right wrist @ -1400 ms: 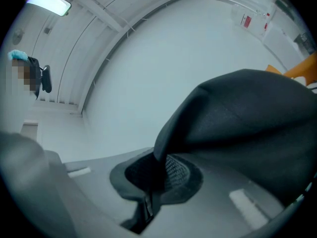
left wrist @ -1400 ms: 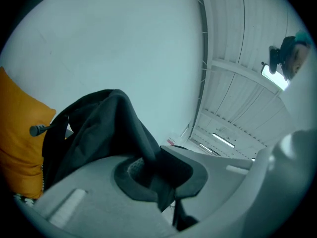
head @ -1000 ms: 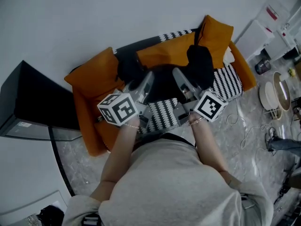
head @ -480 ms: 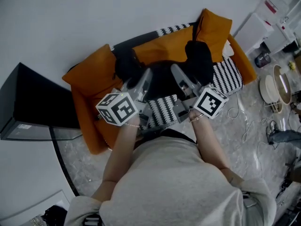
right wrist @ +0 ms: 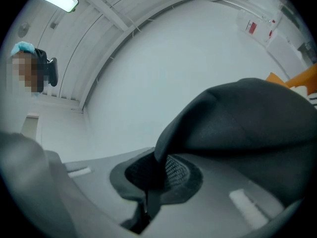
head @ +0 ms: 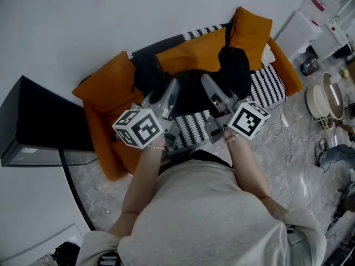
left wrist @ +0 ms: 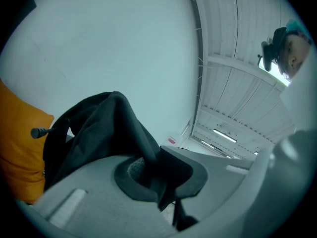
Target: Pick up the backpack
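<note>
Left gripper [head: 171, 90], right gripper [head: 208, 85]: both clamped.

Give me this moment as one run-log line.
left tongs: shut on backpack | right tongs: shut on backpack | backpack: held over orange sofa

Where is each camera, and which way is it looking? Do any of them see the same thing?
Head view: on the person's head, looking steeply down at the black backpack and the orange sofa; it shows the person's arms, the left gripper and the right gripper.
Left gripper view: on the left gripper, looking along its jaws, shut on the backpack, toward a white wall and ceiling.
Right gripper view: on the right gripper, jaws shut on the backpack, facing wall and ceiling.
Shared: all three see the backpack.
</note>
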`<state>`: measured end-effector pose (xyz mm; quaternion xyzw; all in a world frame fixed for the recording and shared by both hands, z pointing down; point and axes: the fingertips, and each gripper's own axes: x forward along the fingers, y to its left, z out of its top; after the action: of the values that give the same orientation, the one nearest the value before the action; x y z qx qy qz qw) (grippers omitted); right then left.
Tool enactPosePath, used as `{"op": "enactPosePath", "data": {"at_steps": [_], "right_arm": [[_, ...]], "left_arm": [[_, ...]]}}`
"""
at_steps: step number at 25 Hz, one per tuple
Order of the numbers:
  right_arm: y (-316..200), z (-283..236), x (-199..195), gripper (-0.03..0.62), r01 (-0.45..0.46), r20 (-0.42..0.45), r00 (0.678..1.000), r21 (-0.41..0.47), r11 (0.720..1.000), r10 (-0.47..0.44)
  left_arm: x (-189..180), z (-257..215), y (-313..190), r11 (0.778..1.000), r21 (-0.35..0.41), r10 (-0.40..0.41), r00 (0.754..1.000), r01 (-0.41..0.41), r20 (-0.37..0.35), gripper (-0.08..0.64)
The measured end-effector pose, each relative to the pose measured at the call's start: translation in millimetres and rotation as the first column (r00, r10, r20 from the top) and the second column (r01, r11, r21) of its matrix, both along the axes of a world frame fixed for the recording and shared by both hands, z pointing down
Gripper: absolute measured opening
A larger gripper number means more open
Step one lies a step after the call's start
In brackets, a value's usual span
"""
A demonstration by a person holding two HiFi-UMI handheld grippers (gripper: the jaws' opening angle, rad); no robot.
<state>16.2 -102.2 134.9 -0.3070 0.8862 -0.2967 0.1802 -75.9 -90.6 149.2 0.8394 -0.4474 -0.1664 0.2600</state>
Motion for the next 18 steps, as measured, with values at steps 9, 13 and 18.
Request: {"op": "enactPosePath", "data": {"at_steps": [9,13,18], "right_arm": [[-2,9,-3,0.017,0.031,-0.022,0.999,-0.018,0.999,-0.031],[-3,11,0,0.017,0.032,-0.025,0.999,-0.023,0.999,-0.033],[-5,16,2,0.017,0.036,-0.041,0.998,-0.032,0.999,-0.038]], "left_arm": [[0,8,-1,1.0,-0.029,0.005,1.0,-0.005,-0.002,0.025],[4,10,-1,0.999,-0.031,0.01,1.0,-0.01,0.001,0.025],[6,14,-2,0.999,-0.048,0.017,1.0,-0.017,0.001,0.025]]}}
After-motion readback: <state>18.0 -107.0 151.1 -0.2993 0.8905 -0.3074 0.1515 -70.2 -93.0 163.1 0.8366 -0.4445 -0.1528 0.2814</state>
